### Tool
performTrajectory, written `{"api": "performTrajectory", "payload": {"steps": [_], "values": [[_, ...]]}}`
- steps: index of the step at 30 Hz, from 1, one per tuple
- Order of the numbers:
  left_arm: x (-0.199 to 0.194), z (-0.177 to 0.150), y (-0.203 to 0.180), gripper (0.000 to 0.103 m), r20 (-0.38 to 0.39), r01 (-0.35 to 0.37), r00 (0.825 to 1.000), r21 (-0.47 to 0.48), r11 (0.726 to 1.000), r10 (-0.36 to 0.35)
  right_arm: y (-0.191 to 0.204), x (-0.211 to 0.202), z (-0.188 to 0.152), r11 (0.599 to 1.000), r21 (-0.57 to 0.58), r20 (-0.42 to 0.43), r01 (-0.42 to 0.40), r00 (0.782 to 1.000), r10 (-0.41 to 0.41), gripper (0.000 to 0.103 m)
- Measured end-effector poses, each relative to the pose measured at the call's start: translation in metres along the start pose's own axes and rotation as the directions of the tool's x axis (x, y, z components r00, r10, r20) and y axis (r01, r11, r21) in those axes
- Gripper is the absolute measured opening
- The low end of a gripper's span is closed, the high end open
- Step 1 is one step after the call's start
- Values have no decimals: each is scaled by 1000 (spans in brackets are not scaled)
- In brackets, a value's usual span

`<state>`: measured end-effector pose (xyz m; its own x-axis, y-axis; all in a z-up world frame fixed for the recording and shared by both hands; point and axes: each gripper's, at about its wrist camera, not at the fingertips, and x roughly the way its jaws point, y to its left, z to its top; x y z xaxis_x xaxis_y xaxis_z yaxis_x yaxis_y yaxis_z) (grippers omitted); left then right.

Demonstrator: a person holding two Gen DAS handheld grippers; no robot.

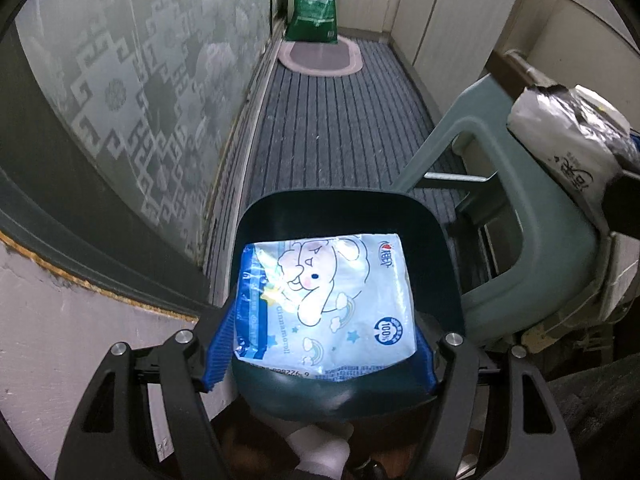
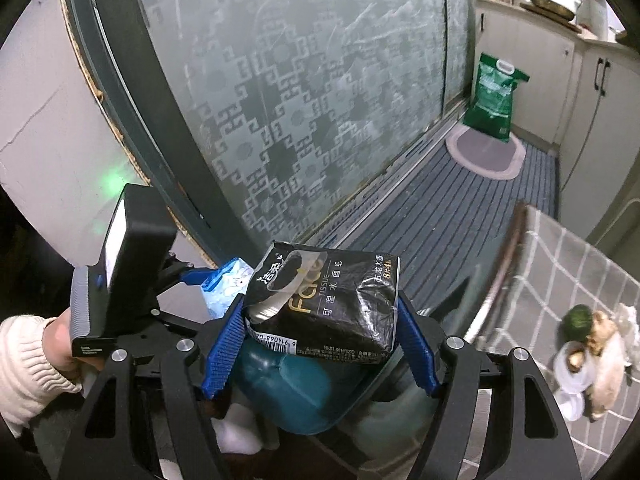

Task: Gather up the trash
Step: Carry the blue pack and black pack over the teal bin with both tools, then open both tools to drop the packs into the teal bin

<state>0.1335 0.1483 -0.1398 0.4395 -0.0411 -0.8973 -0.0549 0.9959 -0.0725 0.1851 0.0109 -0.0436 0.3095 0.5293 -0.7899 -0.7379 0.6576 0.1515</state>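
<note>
Left tongs (image 1: 320, 344): gripping the light blue tissue pack (image 1: 324, 304) between blue fingers (image 1: 218, 354), spread about as wide as the pack.
Light blue tissue pack: sitting at 6 o'clock in the left view, cartoon print facing up, directly over the open mouth of the dark bin (image 1: 348, 216); whether it is touching the bin's rim is unclear.
Right tongs (image 2: 320, 340): clamping the black tissue pack (image 2: 324, 304), blue fingers (image 2: 418, 350) pressing its two sides, set moderately wide.
Black tissue pack: crumpled, hanging at centre of the right view above the teal bin body (image 2: 296, 392), which is lying just below it.
Left tongs in the right view: showing at 9 o'clock, beside the black pack.
Stool (image 1: 496, 216): grey-green plastic, standing at 3 o'clock just beside the bin.
Floor mat (image 1: 340, 128): striped, running toward 12 o'clock.
Green bag (image 1: 318, 8): standing upright at 12 o'clock against the cabinets.
</note>
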Motion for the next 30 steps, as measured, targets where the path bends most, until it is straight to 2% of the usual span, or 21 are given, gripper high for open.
{"api": "performTrajectory", "payload": {"steps": [7, 10, 13, 20, 25, 30], "values": [[8, -6, 8, 79, -27, -34, 999, 21, 999, 35, 5, 24, 3, 1000, 7, -45, -2, 999, 2, 73], [2, -6, 12, 88, -12, -32, 999, 8, 999, 32, 7, 34, 2, 1000, 10, -67, -3, 998, 3, 73], [-5, -6, 14, 87, 10, -26, 1000, -1, 1000, 26, 10, 44, 2, 1000, 10, -82, 2, 997, -1, 73], [-30, -1, 19, 78, 91, -28, 995, -34, 999, 31, 16, 62, 1, 1000, -1, -118, 12, 993, -12, 73], [-56, 3, 23, 69, 165, -31, 986, -64, 997, 41, 13, 74, -5, 1000, -1, -152, 23, 988, -23, 73], [-77, 4, 23, 65, 219, -13, 975, -80, 997, 30, 12, 86, -13, 1000, -6, -197, 26, 980, -27, 74]]}}
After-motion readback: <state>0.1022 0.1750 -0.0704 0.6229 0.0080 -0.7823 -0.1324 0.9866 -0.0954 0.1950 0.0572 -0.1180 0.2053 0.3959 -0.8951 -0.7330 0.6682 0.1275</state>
